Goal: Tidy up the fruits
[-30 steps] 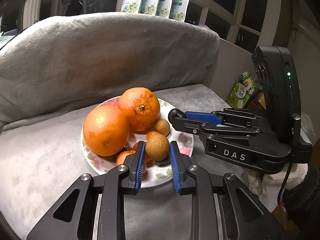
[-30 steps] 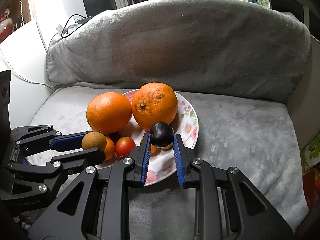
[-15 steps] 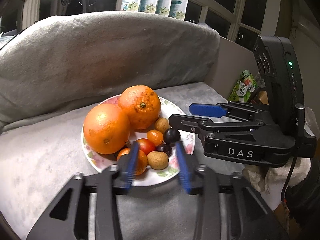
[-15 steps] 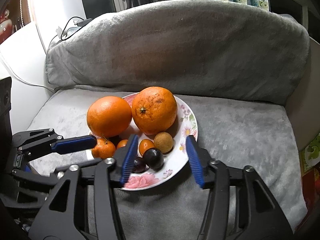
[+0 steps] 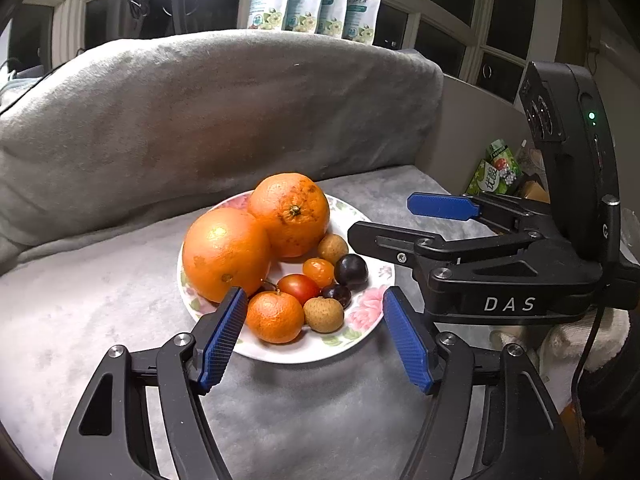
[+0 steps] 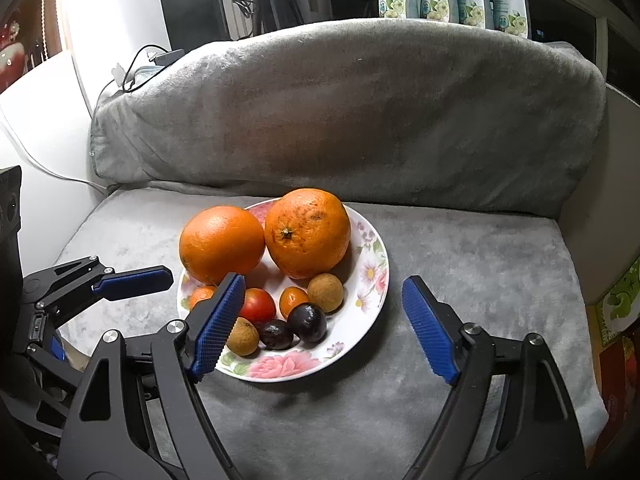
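A floral plate (image 5: 280, 354) (image 6: 372, 264) sits on the grey seat. It holds two big oranges (image 5: 226, 254) (image 6: 308, 232), a mandarin (image 5: 274, 316), a tomato (image 5: 298, 286), a kumquat (image 6: 292, 300), brown longans (image 5: 323, 314) and dark plums (image 6: 307, 322). My left gripper (image 5: 314, 292) hovers over the plate's near edge. Its jaws are opening and nothing is pressed between them. My right gripper (image 6: 324, 280) (image 5: 380, 216) comes in from the right over the plate, jaws also opening, holding nothing.
A grey blanket (image 6: 360, 120) covers the seat and its tall backrest. Packets (image 5: 316, 0) stand on the sill behind. A green box (image 5: 494, 172) sits past the right edge. Cables (image 6: 136, 68) and a white armrest lie at the left.
Both grippers have gone from shut to wide open. The left one let go of a brown longan and the right one a dark plum. Both fruits now lie on the plate.
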Motion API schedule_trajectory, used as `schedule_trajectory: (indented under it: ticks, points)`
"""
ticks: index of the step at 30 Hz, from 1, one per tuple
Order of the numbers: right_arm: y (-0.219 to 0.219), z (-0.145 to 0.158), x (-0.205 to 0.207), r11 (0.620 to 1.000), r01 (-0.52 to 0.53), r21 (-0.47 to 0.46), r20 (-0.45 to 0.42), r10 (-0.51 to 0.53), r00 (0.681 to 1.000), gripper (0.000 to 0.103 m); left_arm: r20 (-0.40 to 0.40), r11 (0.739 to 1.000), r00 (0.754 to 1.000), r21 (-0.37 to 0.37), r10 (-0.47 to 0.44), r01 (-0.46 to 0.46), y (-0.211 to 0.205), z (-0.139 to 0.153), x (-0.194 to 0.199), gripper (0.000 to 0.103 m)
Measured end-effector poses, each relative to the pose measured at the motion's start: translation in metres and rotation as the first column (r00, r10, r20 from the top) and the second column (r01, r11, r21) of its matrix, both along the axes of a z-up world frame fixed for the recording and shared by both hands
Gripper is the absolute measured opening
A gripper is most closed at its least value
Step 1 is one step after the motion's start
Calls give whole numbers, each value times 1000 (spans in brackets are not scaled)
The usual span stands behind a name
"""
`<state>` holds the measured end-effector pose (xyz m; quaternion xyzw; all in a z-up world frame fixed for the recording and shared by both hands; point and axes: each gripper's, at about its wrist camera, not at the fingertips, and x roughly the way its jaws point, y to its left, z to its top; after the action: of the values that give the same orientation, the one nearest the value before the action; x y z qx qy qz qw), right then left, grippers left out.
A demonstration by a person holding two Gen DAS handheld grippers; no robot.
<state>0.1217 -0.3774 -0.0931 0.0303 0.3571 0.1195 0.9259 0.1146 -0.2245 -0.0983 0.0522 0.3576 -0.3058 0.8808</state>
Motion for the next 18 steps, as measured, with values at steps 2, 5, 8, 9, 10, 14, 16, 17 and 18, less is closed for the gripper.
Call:
schedule_trajectory:
  ticks: [2,5,8,9,10,14,16,17,18]
  points:
    - [2,1,-2,1000,-5,-4,3,5,1000,83,6,1000,1000,4,0,0,0,0,-1,70]
    - [3,3,-4,1000,-4,-13,11,4,1000,83,10,1000,1000,7,2,-2,2,1,-1,70]
    - [3,7,-7,1000,-2,-9,17,2,1000,83,12,1000,1000,8,6,-7,4,1,-2,70]
    - [3,8,-7,1000,0,-10,19,0,1000,83,15,1000,1000,9,8,-8,5,2,-3,70]
    - [2,9,-8,1000,3,-10,21,-2,1000,84,17,1000,1000,10,10,-10,6,2,-4,70]
    - [3,12,-10,1000,8,-11,28,-7,1000,88,22,1000,1000,8,13,-13,9,4,-6,71]
    - [3,13,-11,1000,10,-13,31,-9,999,90,26,1000,1000,8,17,-17,10,5,-9,74]
    - [4,14,-12,1000,11,-16,33,-11,999,90,28,1000,999,7,18,-18,10,6,-9,75]
    - [4,14,-12,1000,12,-17,34,-11,999,90,30,1000,999,7,21,-21,12,7,-10,76]
